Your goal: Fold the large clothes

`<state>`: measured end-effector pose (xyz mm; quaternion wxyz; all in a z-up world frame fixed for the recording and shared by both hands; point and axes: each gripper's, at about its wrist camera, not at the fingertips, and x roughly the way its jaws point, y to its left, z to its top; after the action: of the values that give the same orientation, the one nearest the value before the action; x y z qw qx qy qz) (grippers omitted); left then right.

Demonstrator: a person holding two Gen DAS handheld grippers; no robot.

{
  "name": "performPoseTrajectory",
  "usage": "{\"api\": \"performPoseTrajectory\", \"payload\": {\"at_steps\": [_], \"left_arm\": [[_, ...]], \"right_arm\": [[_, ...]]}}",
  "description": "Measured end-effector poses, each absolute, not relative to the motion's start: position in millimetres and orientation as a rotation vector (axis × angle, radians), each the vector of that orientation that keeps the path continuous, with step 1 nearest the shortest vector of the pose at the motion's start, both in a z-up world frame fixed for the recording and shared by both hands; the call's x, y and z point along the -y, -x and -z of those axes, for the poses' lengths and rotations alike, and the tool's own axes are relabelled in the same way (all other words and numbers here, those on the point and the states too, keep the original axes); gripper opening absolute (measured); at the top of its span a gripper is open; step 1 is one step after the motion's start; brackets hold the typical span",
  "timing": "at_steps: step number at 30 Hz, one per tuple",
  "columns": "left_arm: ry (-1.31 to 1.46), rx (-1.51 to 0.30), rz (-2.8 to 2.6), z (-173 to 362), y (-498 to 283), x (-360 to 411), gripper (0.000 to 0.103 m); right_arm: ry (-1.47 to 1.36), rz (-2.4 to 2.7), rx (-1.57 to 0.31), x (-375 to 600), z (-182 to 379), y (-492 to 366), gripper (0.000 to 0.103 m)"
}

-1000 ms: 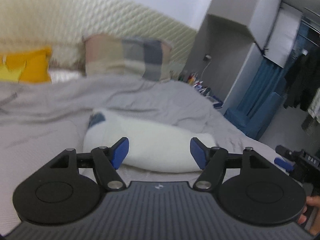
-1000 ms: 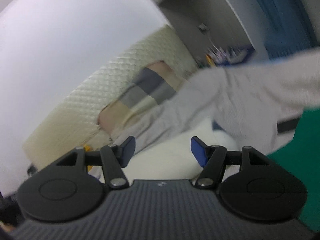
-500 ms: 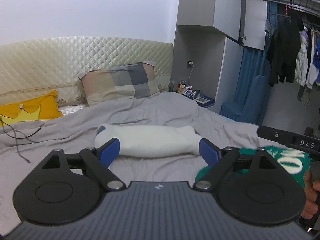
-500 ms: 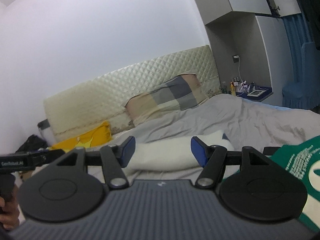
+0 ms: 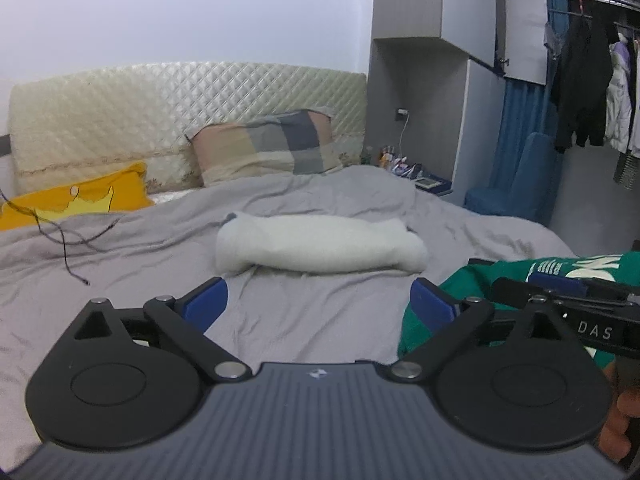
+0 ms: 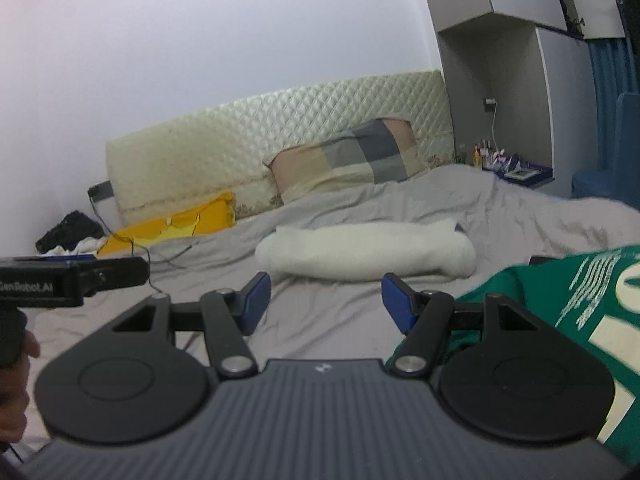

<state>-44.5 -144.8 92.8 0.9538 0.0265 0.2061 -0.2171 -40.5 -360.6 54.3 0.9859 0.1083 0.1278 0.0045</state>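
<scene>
Since the white garment (image 5: 320,246) already lies rolled on the far side of the bed (image 5: 120,264), the left gripper (image 5: 319,300) is opening on nothing, and the right gripper (image 6: 325,300) gapes empty, probably towards the near-right green garment (image 6: 560,300).

Green garment (image 6: 580,300) cut off at right edge, bedside clutter (image 5: 400,162) too small

"DAS" on right claw (image 5: 560,296); "GenRobot.AI", perhaps, left claw (image 6: 80,276).
</scene>
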Motion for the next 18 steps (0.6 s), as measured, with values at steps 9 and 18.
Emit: {"api": "performPoseTrajectory", "payload": {"at_steps": [9,18], "left_arm": [[-0.075,-0.449,0.431,-63,39,149,0.100],[-0.066,-0.477,0.396,-46,27,143,0.100]], "right_arm": [[-0.188,0.012,-0.294,351,-26,29,0.065],[-0.172,0.032,-0.296,348,-13,24,0.065]]}}
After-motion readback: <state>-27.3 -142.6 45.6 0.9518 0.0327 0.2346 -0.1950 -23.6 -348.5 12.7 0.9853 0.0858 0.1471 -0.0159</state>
